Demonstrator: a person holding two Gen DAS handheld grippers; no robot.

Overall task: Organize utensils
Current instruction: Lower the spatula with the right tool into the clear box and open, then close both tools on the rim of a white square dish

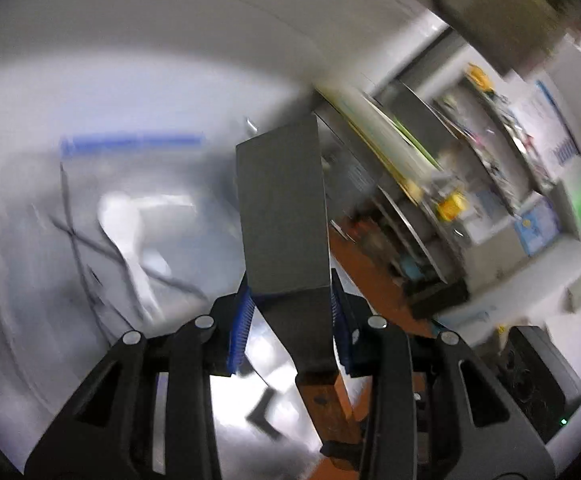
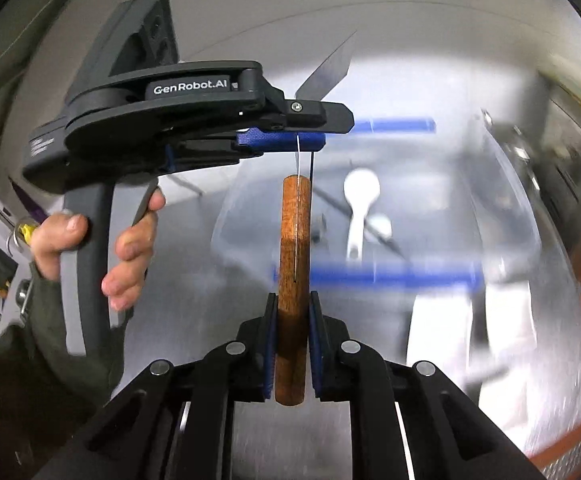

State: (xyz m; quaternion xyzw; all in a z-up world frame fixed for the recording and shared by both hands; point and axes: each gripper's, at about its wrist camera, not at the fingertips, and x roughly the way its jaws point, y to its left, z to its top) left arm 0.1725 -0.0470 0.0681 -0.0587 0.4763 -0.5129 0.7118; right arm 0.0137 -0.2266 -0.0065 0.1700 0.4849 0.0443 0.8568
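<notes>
Spatula (image 1: 282, 216) hangs between your two grippers above the blurred metal surface (image 2: 250, 432): your left gripper (image 1: 290, 304) pinches its dark blade by the edges, and your right gripper (image 2: 292, 344) clamps the wooden handle (image 2: 293, 280). White spoon (image 2: 360, 200) lies beyond.

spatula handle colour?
Reddish-brown wood handle, clearest in the right wrist view.

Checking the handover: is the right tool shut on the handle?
Shut. The right tool has both pads pressed against the wooden handle.
</notes>
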